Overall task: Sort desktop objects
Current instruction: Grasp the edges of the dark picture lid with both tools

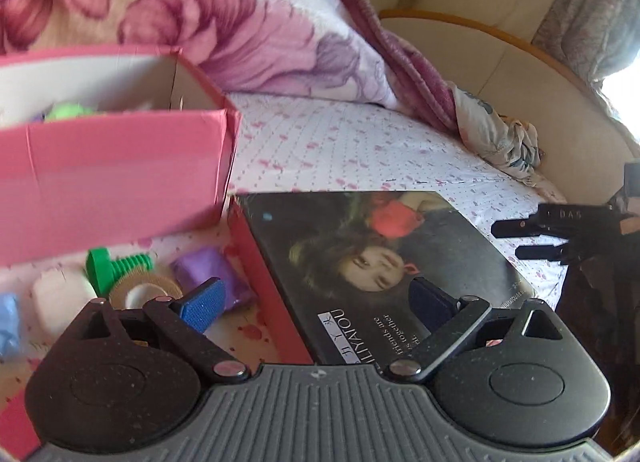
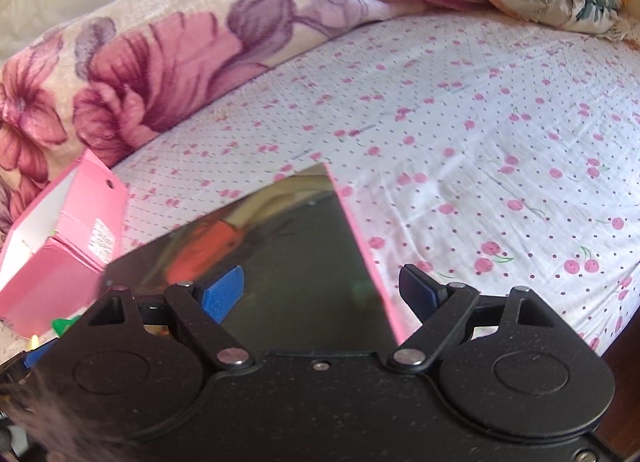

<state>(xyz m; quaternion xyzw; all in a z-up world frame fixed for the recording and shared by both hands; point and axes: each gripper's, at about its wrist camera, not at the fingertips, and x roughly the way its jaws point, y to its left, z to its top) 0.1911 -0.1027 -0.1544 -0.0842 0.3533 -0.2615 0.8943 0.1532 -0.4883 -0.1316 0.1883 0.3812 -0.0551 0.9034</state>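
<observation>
Far left in the left wrist view, at nine o'clock, a pale blue block [image 1: 9, 324] pokes in at the edge, and just right of it sits a white block [image 1: 60, 296] on the cherry-print sheet [image 1: 340, 146]. Above them, from nine to eleven o'clock, stands the pink box [image 1: 116, 186], open-topped, with something green [image 1: 66, 111] showing inside. Moving right: a green screw-shaped toy [image 1: 116, 266] lies touching a roll of tan tape [image 1: 144, 292], and beside that a purple block [image 1: 208, 274], partly hidden behind a blue pad of the left gripper [image 1: 316, 298]. That gripper hangs with its tongs spread wide and nothing between them (one fingertip over the small items, the other over the book).

Centre frame now: the book [image 1: 384, 262], dark glossy cover with a girl's portrait and a red spine, lies flat on the sheet, its far-left corner close to the pink box. At three o'clock the right gripper [image 1: 512, 240] comes in from the side, dark fingers apart, beside the book's right edge, whether touching I cannot tell.

Over to the right wrist view: pink box [image 2: 60, 258] at nine o'clock, then the book [image 2: 280, 262] at centre, its cover glaring. The right gripper [image 2: 324, 290] is wide too, straddling the book's pink-edged right side without closing on it. A floral blanket [image 2: 160, 62] fills eleven o'clock.
</observation>
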